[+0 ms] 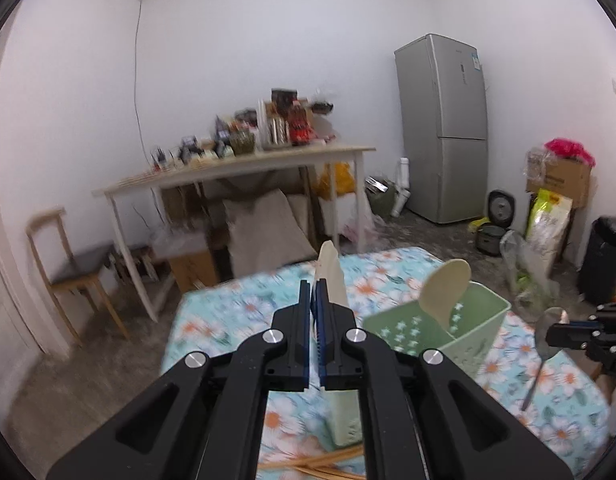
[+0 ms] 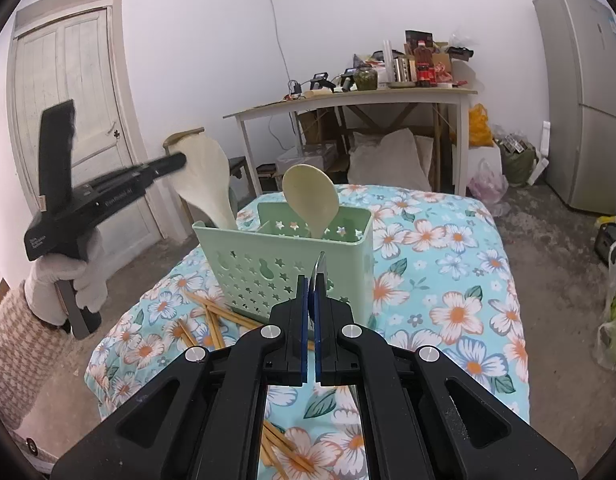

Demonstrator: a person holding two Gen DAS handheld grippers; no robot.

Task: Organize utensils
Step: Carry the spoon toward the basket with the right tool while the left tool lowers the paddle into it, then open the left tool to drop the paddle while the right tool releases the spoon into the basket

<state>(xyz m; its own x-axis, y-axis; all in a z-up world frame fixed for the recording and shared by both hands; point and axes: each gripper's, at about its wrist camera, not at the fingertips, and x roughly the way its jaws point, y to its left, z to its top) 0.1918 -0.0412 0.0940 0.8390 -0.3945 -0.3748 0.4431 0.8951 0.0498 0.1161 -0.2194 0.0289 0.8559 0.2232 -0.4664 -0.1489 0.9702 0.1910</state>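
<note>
A pale green perforated utensil basket stands on the floral tablecloth; it also shows in the left wrist view. One cream rice paddle stands in it. My left gripper is shut on a second cream rice paddle, seen over the basket's left end in the right wrist view. My right gripper is shut on a metal spoon, held just in front of the basket; the spoon also shows in the left wrist view. Wooden chopsticks lie loose on the cloth.
A cluttered white table stands behind, with cushions and boxes under it. A grey fridge is at the right, a wooden chair and a door at the left. Bags and a bin sit on the floor.
</note>
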